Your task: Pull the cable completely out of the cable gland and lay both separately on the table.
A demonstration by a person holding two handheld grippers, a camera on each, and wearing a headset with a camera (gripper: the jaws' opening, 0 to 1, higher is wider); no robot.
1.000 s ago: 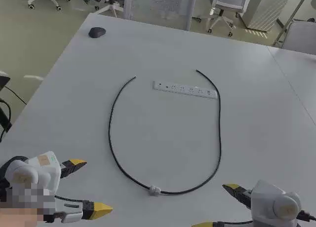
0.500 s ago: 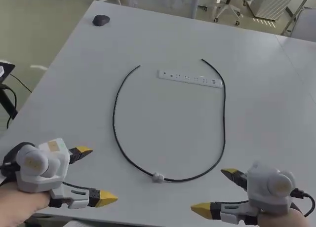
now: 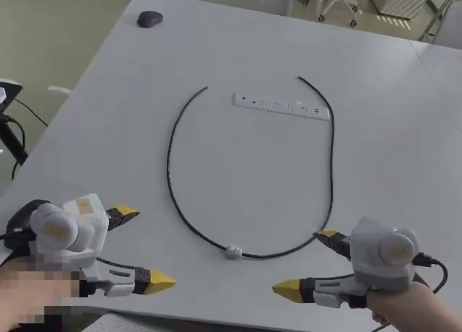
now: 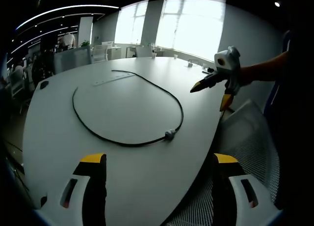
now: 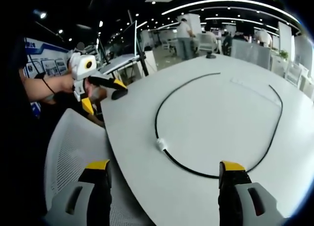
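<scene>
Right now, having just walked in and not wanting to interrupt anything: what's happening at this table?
A person holds two open, empty tools at the near edge of the white table: the left hand-held gripper and the right hand-held gripper. Between them a black cable lies in a wide loop, the small white cable gland threaded on its near bend. Neither is touched yet. A power strip lies farther back.
</scene>
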